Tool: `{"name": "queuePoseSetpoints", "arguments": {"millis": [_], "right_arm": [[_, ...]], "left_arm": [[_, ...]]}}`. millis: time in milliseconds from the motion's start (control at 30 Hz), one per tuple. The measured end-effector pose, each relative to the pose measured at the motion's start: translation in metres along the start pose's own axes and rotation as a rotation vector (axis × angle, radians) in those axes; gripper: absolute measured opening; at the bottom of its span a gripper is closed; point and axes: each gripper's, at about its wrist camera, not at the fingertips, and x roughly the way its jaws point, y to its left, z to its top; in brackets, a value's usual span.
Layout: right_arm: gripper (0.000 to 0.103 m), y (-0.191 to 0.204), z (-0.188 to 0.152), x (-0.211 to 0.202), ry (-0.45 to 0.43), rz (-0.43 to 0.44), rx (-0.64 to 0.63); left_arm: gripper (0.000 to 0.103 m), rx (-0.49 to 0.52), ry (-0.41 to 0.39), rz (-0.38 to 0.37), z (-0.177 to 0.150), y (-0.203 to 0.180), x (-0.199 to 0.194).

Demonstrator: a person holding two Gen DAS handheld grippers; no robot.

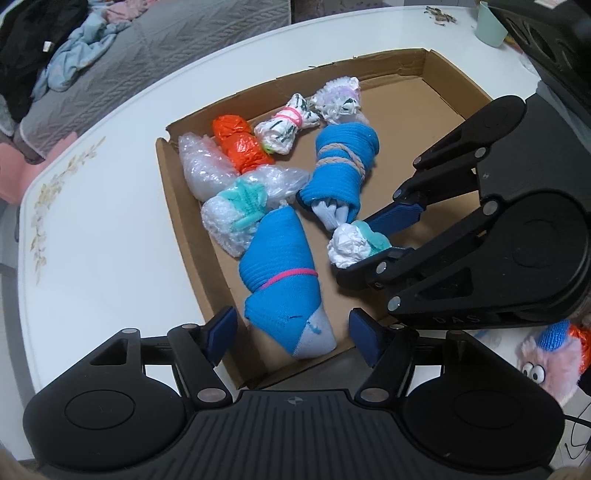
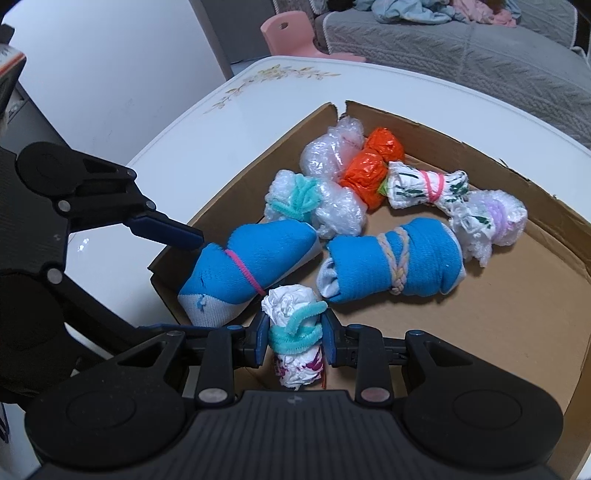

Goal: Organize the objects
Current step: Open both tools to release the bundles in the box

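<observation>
A shallow cardboard box [image 1: 436, 92] [image 2: 535, 295] lies on the white table and holds several tied bundles. My right gripper [image 2: 295, 338] [image 1: 380, 236] is shut on a white plastic bundle tied with a teal pipe cleaner [image 2: 295, 332] [image 1: 351, 245], held just above the box floor. My left gripper [image 1: 291, 332] is open and empty, its fingers on either side of a blue sock bundle with a pink band [image 1: 280, 273] [image 2: 243, 266]; one of its fingers [image 2: 166, 229] shows in the right wrist view. A second blue sock bundle tied with rope [image 1: 340, 166] [image 2: 395, 258] lies mid-box.
Bubble-wrap bundles [image 1: 207, 166] [image 2: 325, 151], an orange bundle [image 1: 240, 144] [image 2: 369, 166] and white patterned bundles [image 1: 288, 125] [image 2: 424, 184] fill the box's far side. A pink plush toy [image 1: 546, 365] lies right of the box. A green cup [image 1: 491, 26] stands far right. A bed [image 2: 461, 44] lies beyond the table.
</observation>
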Motion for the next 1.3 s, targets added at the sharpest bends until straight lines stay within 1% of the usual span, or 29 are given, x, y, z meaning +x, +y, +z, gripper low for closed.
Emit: {"name": "queuePoseSetpoints", "arguments": {"millis": [67,200,367,400,500,733,1300], "right_arm": [[0.028,0.001,0.001,0.001,0.0,-0.002,0.004],[0.028,0.002,0.002,-0.001,-0.002,-0.015,0.02],[0.03,0.005,0.001,0.003,0.015,-0.036,0.027],[0.03,0.005,0.002,0.003,0.018,-0.056,0.053],[0.031,0.005,0.001,0.001,0.021,-0.079,0.062],[0.042,-0.001,0.0,-0.004,0.046,-0.111,0.096],[0.043,-0.002,0.001,-0.008,0.054,-0.181,0.19]], "left_arm": [[0.073,0.0,0.003,-0.003,0.0,0.001,-0.003],[0.082,-0.002,0.006,0.0,0.001,0.003,-0.006],[0.083,-0.004,0.008,-0.005,0.001,0.003,-0.006],[0.084,-0.006,0.008,-0.006,0.0,0.003,-0.006],[0.085,-0.008,0.008,-0.013,0.001,0.004,-0.007],[0.086,-0.001,0.003,-0.023,0.003,0.001,-0.012],[0.086,-0.007,0.0,-0.029,0.005,0.003,-0.015]]}}
